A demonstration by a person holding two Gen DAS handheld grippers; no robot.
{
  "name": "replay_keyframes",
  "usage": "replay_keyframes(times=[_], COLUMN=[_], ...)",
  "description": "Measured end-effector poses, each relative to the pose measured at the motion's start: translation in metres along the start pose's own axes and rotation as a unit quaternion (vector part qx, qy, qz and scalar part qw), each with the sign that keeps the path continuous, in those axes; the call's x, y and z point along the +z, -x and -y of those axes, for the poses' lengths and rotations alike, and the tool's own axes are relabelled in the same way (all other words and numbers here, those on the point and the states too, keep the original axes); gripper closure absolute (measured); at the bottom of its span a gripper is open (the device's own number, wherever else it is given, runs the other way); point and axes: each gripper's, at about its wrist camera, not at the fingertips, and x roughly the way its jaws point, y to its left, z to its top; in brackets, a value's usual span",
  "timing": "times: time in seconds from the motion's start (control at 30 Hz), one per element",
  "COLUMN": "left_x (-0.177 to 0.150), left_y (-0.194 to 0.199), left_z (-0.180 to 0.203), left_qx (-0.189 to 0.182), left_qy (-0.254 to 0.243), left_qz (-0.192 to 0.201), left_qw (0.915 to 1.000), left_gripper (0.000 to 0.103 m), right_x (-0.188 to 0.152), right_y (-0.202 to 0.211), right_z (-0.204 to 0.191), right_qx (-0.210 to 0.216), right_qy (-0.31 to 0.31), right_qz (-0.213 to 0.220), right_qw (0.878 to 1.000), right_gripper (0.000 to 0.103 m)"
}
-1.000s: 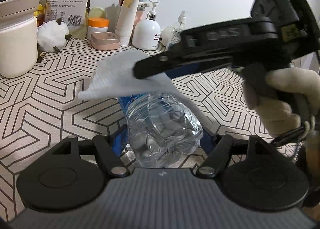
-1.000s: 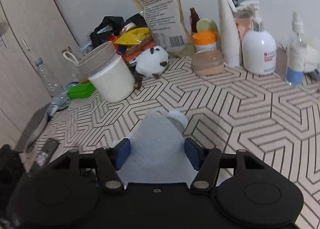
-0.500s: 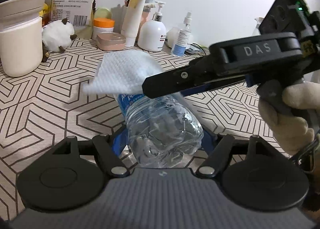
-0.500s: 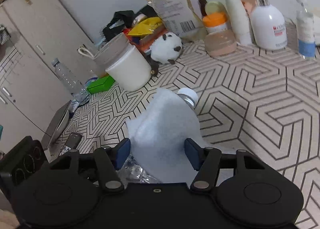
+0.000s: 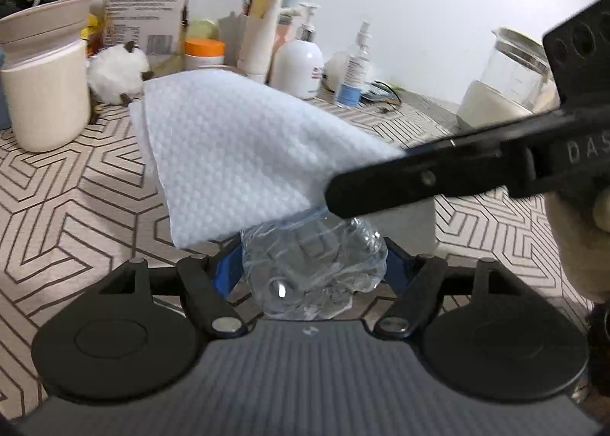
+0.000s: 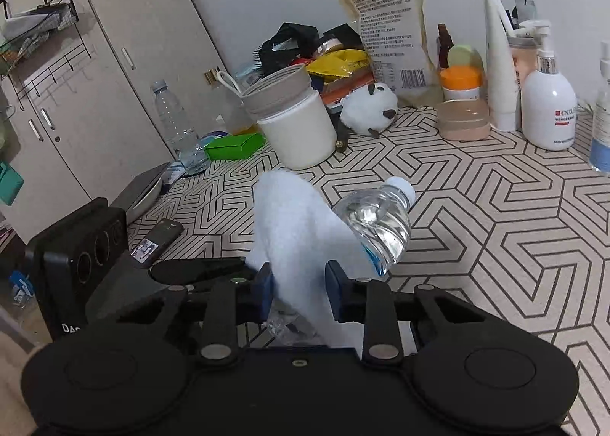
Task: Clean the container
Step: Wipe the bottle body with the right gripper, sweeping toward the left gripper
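**Two claws hold a plastic bottle and a cloth over a patterned counter**

A counter (image 6: 495,215) covered in a beige sheet with dark hexagon line patterns fills both views. Above it, a clear, crinkled plastic water bottle (image 5: 312,268) with a white cap and blue label lies tilted, base toward the left wrist camera. The left claw (image 5: 310,272) pinches the bottle's lower body between its blue pads; its jaws have just been easing slightly wider, with the bottle between them. A white, dimpled paper-like cloth (image 5: 244,154) drapes over the bottle's upper half, hiding the neck from the left view. The right claw (image 6: 299,289), black with blue pads, comes in from the side and points downward; its jaws have just been closing on the cloth, which sits bunched between them. A pale-gloved hand (image 5: 579,245) grips that claw's handle. At the counter's back stand a cream cylindrical tub (image 6: 295,131) and a white pump bottle (image 6: 549,112).
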Motion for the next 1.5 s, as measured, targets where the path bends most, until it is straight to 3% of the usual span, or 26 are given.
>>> replay_keyframes(times=[0.27,0.5,0.63,0.73,0.83,0.97,1.13,1.33,1.4,1.43,1.5], left_x=[-0.001,0.002,0.006,0.006,0.006,0.005,0.010,0.008,0.006,0.005,0.005], left_y=[0.002,-0.002,-0.011,-0.013,-0.014,-0.015,-0.013,-0.010,-0.008,-0.007,-0.005], left_z=[0.009,0.009,0.009,0.011,0.020,0.028,0.018,0.009,0.011,0.013,0.015], left_qx=[0.030,0.043,0.056,0.071,0.074,0.087,0.067,0.042,0.052,0.060,0.069], left_qy=[-0.024,-0.021,-0.024,-0.033,-0.065,-0.093,-0.072,-0.049,-0.049,-0.052,-0.057], left_qz=[0.006,-0.005,-0.022,-0.024,-0.023,-0.023,-0.031,-0.020,-0.011,-0.006,0.000], left_qw=[0.9993,0.9988,0.9979,0.9967,0.9949,0.9915,0.9947,0.9977,0.9974,0.9969,0.9960], left_gripper=[0.026,0.022,0.014,0.016,0.030,0.030,0.030,0.029,0.028,0.028,0.029], right_x=[0.000,-0.001,-0.002,-0.001,0.000,-0.001,-0.003,-0.006,-0.009,-0.009,-0.007], right_y=[-0.002,-0.007,-0.010,-0.006,-0.002,-0.003,-0.002,0.001,0.003,0.003,0.000], right_z=[0.010,0.031,0.026,0.021,0.026,0.029,0.025,0.011,0.010,0.009,0.016], right_qx=[0.001,-0.081,-0.114,-0.094,-0.042,0.038,0.076,0.094,0.100,0.085,0.019], right_qy=[-0.027,-0.054,-0.034,-0.033,-0.059,-0.088,-0.097,-0.066,-0.060,-0.051,-0.051], right_qz=[0.004,0.005,0.001,0.010,0.016,0.017,0.013,0.006,0.003,0.003,0.005], right_qw=[1.000,0.995,0.993,0.995,0.997,0.995,0.992,0.993,0.993,0.995,0.998], right_gripper=[0.071,0.071,0.071,0.071,0.071,0.077,0.077,0.077,0.079,0.088,0.082])
